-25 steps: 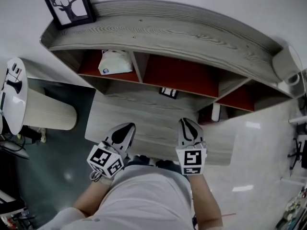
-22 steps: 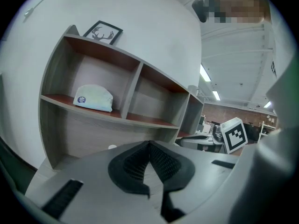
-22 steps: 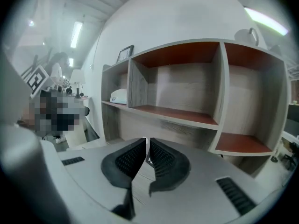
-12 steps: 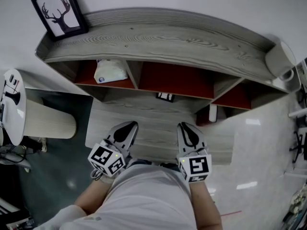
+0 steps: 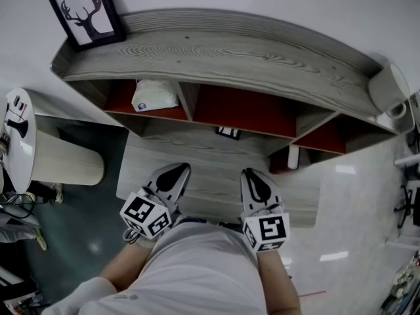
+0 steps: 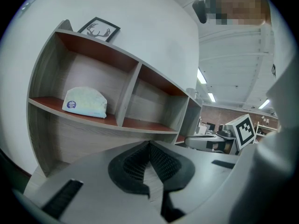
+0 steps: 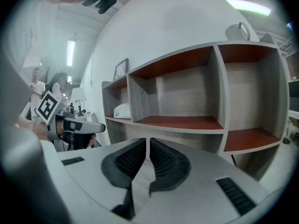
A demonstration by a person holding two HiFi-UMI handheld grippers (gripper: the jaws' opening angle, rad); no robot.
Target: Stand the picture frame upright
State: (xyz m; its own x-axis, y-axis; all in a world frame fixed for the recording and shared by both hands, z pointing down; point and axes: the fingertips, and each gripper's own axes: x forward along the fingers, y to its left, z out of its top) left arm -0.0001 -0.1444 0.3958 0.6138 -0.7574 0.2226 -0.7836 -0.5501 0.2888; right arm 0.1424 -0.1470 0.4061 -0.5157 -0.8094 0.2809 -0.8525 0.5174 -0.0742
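The picture frame (image 5: 85,12), black with a deer-antler print, stands upright against the wall at the left end of the grey shelf unit's top (image 5: 216,44). It also shows small in the left gripper view (image 6: 99,29) and the right gripper view (image 7: 121,69). Both grippers hang close to my body, far below and in front of the frame. My left gripper (image 5: 174,176) (image 6: 149,144) is shut with nothing in it. My right gripper (image 5: 256,182) (image 7: 147,141) has its pads nearly together and holds nothing.
A white tissue packet (image 5: 154,96) lies in the left red-backed compartment. A small marker tag (image 5: 228,132) and a white bottle (image 5: 293,155) sit on the lower ledge. A round white side table (image 5: 16,133) stands at the left, and a white kettle (image 5: 388,90) on the shelf's right end.
The right gripper has rolled a little, its marker cube now turned slightly. Both grippers sit almost where they were. The frame has not moved on the shelf.
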